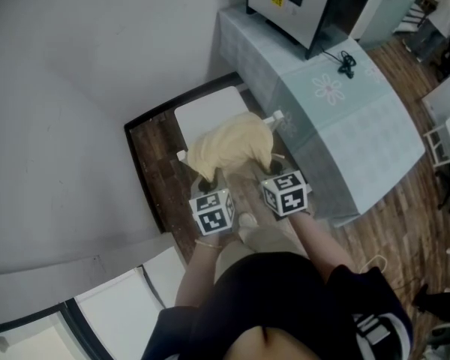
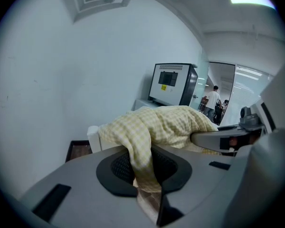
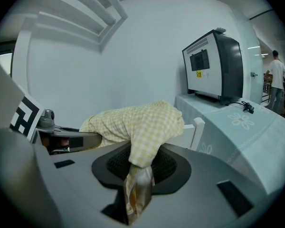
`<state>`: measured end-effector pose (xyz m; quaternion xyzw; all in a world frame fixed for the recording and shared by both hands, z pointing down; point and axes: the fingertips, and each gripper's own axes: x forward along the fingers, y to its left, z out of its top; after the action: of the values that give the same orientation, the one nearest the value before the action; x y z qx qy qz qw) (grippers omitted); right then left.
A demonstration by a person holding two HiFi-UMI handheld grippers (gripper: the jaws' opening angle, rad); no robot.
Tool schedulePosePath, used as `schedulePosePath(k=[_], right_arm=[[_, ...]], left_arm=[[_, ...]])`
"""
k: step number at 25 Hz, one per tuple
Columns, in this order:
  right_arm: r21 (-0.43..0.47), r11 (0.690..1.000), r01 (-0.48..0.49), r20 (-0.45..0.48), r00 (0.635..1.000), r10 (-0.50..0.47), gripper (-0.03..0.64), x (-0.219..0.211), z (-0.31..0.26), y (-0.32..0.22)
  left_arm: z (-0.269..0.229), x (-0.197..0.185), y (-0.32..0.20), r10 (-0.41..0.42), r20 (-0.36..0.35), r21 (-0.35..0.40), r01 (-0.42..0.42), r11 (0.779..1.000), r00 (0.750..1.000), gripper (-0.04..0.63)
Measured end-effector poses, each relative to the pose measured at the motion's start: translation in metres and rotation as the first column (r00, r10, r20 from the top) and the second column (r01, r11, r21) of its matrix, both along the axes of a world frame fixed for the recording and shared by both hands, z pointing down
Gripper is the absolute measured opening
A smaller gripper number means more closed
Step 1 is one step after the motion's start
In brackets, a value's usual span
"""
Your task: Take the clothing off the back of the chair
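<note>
- Your left gripper [image 2: 145, 177] and right gripper [image 3: 137, 175] each clamp a fold of the yellow checked garment [image 1: 232, 150].
- The garment is draped at 12 o'clock over the back of the white chair [image 1: 210, 111].
- Raise both evenly, so the fabric clears the posts.

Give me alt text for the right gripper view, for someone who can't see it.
The right gripper has its jaws shut on a fold of a yellow checked garment, whose bulk is bunched over the back of a white chair. Behind, a grey boxy machine stands on a table covered with a pale cloth.
</note>
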<state>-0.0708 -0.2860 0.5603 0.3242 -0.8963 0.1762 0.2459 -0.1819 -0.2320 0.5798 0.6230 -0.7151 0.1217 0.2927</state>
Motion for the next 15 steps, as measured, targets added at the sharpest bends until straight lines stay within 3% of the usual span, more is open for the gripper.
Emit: schedulePosePath(k=[15], right_arm=[[0.063, 0.998, -0.014, 0.029, 0.999, 0.012, 0.097, 0.023, -0.038, 0.053]], left_arm=[[-0.037, 0.022, 0.053, 0.024, 0.007, 0.084, -0.025, 0.996, 1.000, 0.051]])
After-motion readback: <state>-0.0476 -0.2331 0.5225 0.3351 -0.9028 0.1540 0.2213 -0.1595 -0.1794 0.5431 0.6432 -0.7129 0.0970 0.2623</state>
